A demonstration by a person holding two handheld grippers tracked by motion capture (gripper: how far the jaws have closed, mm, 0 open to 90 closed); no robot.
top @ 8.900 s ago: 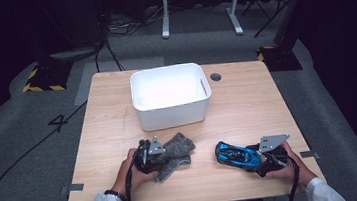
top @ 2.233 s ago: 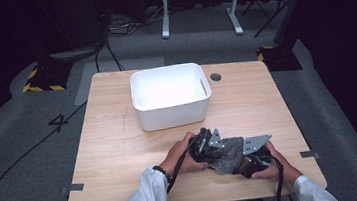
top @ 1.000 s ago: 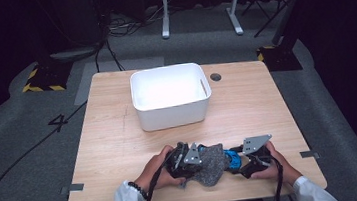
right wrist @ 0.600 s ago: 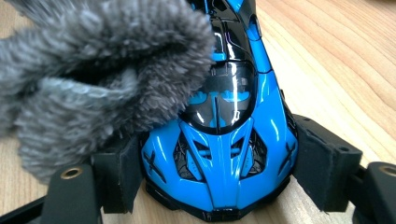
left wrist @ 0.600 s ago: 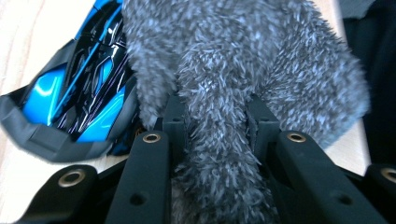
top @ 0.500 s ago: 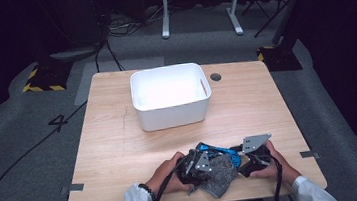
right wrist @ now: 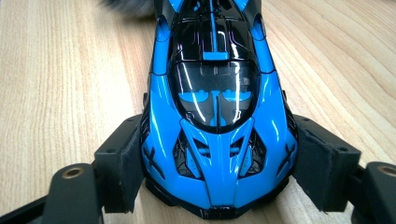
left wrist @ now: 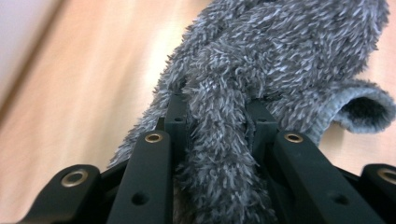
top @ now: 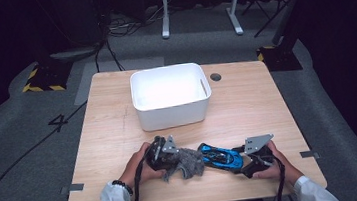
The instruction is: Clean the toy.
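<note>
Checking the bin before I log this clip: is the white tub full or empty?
Empty. From the high view the white tub shows only bare white floor and walls inside.

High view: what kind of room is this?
Probably a recording lab or studio: a lone wooden table on grey carpet, cables on the floor, black-and-yellow hazard tape, dark surroundings.

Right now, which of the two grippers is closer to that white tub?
The left. The left gripper, clamped on the grey cloth, sits just in front of the white tub. The right gripper, holding the blue toy car, is farther off toward the table's right corner.
</note>
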